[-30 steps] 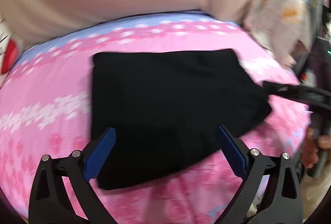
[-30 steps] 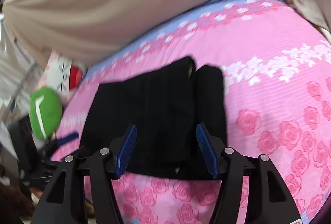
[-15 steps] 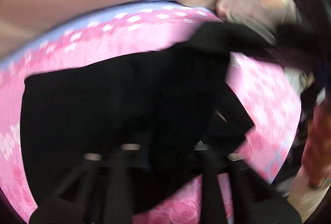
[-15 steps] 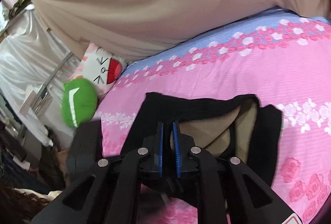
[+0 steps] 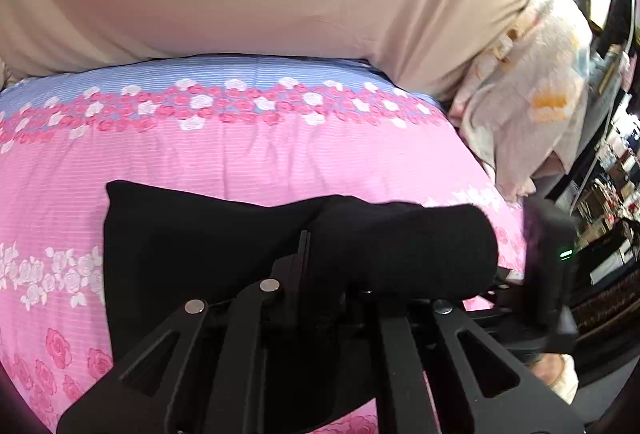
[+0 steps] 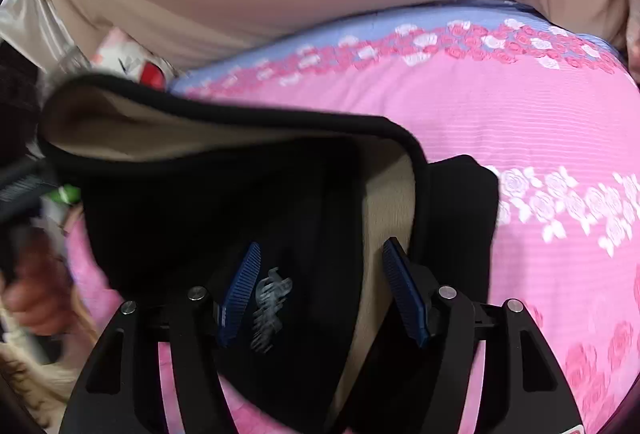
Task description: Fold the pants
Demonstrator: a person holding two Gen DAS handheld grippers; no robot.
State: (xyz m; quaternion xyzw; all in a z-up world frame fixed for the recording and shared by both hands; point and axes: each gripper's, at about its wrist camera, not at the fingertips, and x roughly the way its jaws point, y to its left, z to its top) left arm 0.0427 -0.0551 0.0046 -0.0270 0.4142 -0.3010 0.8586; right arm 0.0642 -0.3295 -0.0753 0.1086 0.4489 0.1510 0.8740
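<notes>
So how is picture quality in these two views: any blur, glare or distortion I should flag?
Left wrist view: mostly sharp, strong fisheye bending of the bed, right gripper smeared at the right edge, bright glare top right. Right wrist view: motion blur on the lifted pants edge and the hand at left; the blue pads stay crisp; black pants hold no detail.

No legible text, labels or signs.
</notes>
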